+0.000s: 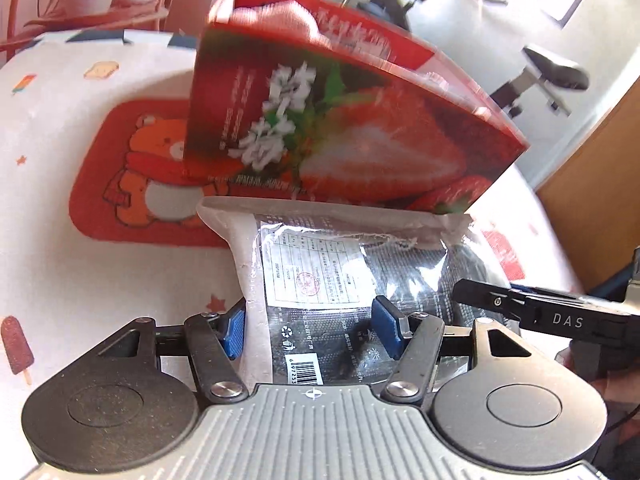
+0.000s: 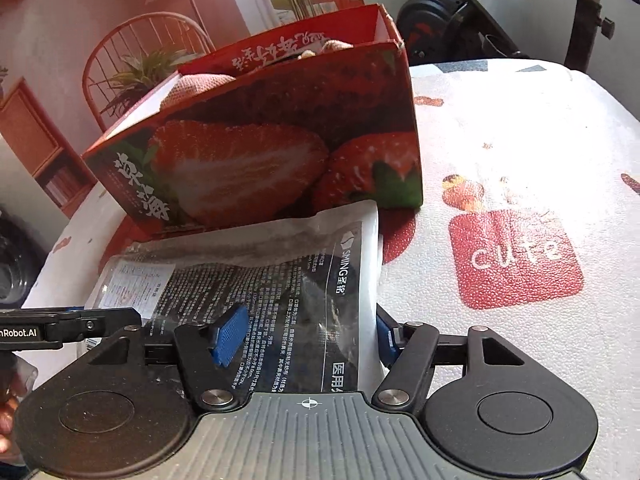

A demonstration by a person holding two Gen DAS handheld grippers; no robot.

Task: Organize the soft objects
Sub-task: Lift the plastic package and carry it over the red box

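The surface (image 2: 520, 140) carries a red strawberry box (image 2: 280, 152); it holds pink soft things (image 1: 280, 14). Only the left view shows the bear mat (image 1: 132, 176), only the right view the "cute" patch (image 2: 516, 258). Before the box, both the left tool (image 1: 308, 330) and right tool (image 2: 308, 334) pinch one plastic packet (image 2: 288, 280).

Strong daylight washes out the bench (image 2: 520, 152) right of the right tongs (image 2: 308, 338). Glare streaks the bag (image 1: 320, 280) between the left tongs (image 1: 312, 330). The box (image 1: 340, 120) ahead is motion-blurred. Fisheye bends the edges.
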